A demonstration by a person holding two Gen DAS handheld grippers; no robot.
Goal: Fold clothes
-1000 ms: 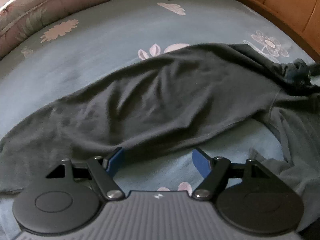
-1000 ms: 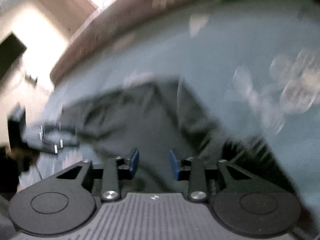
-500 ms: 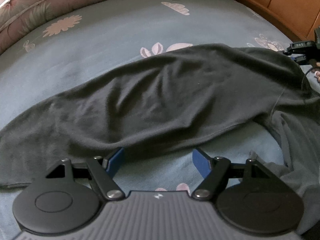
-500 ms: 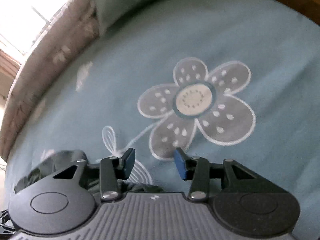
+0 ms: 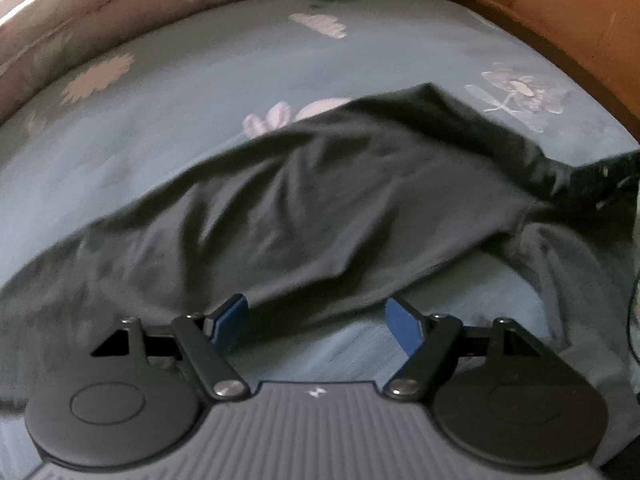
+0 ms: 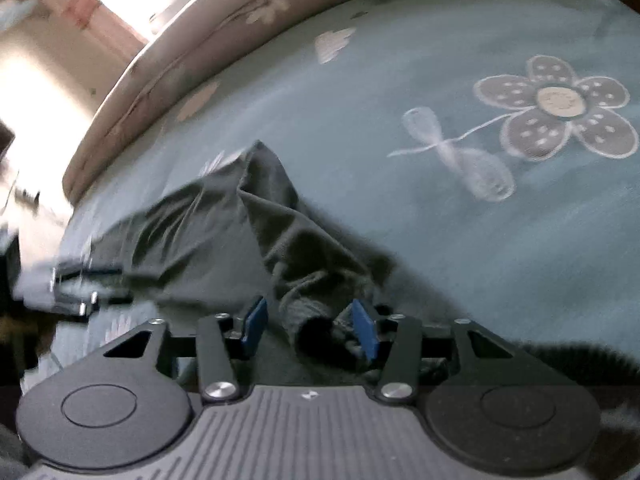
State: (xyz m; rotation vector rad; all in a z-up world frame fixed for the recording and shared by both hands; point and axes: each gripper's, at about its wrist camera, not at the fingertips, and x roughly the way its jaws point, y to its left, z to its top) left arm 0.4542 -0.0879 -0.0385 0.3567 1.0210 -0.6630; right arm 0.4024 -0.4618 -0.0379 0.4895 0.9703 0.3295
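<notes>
A dark grey garment [image 5: 320,208] lies spread across a bed covered with a blue-grey sheet [image 5: 192,120] printed with pale flowers. From the left wrist view the cloth runs in a broad, wrinkled band from the lower left up toward the right, where a sleeve-like part bunches near the frame edge. The left hand-held gripper [image 5: 318,322] hovers just at the garment's near edge, its 2 blue-padded fingers [image 5: 230,320] set wide apart with only sheet and the cloth's hem between them; it grips nothing.

In the right wrist view, the garment [image 6: 224,220] narrows into a rumpled tube whose open cuff end sits between the fingers of the right hand-held gripper [image 6: 310,326]. The jaws stand moderately apart; the right pad [image 6: 364,328] looks to touch the cloth, the left one is clear of it, so the cuff is not clamped. A large white-outlined flower [image 6: 556,104] is printed on the sheet well to the right. A mauve floral quilt [image 6: 224,32] borders the bed's far side, and an orange-brown headboard [image 5: 560,12] rises at the right.
</notes>
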